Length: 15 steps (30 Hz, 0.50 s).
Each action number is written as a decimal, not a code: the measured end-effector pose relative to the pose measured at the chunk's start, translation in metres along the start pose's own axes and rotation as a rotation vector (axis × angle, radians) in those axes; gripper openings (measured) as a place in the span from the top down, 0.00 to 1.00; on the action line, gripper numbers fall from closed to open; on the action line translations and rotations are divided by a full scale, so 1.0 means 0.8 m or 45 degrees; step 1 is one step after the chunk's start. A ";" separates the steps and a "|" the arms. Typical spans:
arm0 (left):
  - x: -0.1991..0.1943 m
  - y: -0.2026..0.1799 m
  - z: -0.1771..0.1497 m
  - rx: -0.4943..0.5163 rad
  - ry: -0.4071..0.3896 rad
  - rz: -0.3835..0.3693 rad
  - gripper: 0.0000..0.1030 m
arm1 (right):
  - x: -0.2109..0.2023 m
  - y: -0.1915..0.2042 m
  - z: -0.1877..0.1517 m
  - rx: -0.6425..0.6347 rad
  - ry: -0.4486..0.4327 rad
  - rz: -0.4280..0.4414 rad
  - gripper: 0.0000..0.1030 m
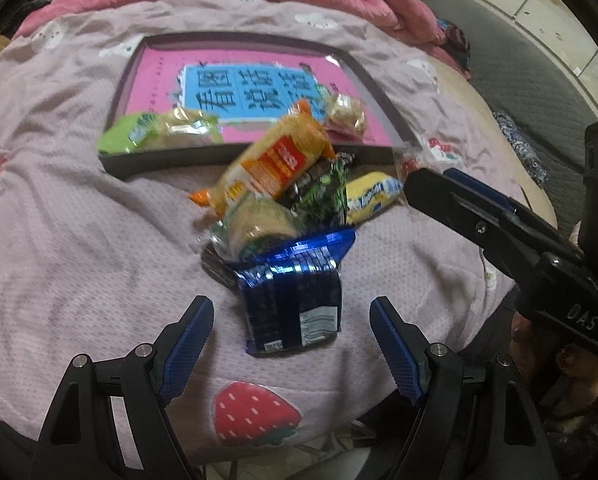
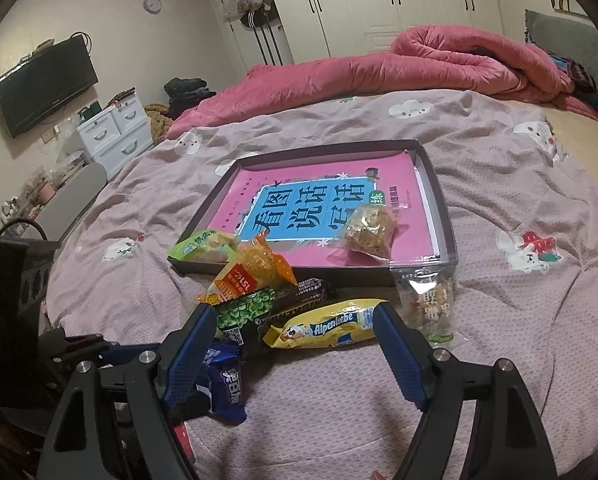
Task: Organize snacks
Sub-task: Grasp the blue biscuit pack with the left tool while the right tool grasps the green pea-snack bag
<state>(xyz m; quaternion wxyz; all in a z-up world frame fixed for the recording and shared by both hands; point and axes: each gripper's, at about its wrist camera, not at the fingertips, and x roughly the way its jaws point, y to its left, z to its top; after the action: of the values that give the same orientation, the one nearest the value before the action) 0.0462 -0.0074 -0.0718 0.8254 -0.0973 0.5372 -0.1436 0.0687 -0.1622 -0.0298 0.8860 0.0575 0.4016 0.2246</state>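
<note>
A pile of snack packets lies on the bed in front of a dark tray lined with a pink book. My left gripper is open around a blue foil packet, fingers apart from it. My right gripper is open just before the yellow Alpenliebe packet. An orange packet leans on the tray's front wall. A green packet and a clear golden packet lie inside the tray.
A green pea packet, a dark bar and a clear candy bag lie in the pile. A rolled pink quilt lies at the bed's far side. A white drawer unit stands at the left.
</note>
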 end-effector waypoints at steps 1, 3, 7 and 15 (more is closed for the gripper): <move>0.003 0.000 0.000 -0.007 0.009 -0.006 0.21 | 0.002 0.000 0.000 -0.001 0.011 0.001 0.23; 0.009 0.002 0.000 -0.035 0.028 -0.012 0.21 | 0.006 0.002 -0.001 -0.005 0.029 0.014 0.22; 0.016 0.008 0.000 -0.087 0.039 -0.019 0.21 | 0.020 0.005 -0.001 -0.019 0.089 0.068 0.23; 0.021 0.012 0.000 -0.104 0.040 -0.043 0.21 | 0.053 0.004 0.001 -0.018 0.184 0.152 0.26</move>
<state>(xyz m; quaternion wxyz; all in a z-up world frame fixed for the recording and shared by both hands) 0.0539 -0.0043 -0.0892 0.8097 -0.1378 0.5537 -0.1371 0.0929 -0.1403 -0.0574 0.8401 0.0588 0.4589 0.2832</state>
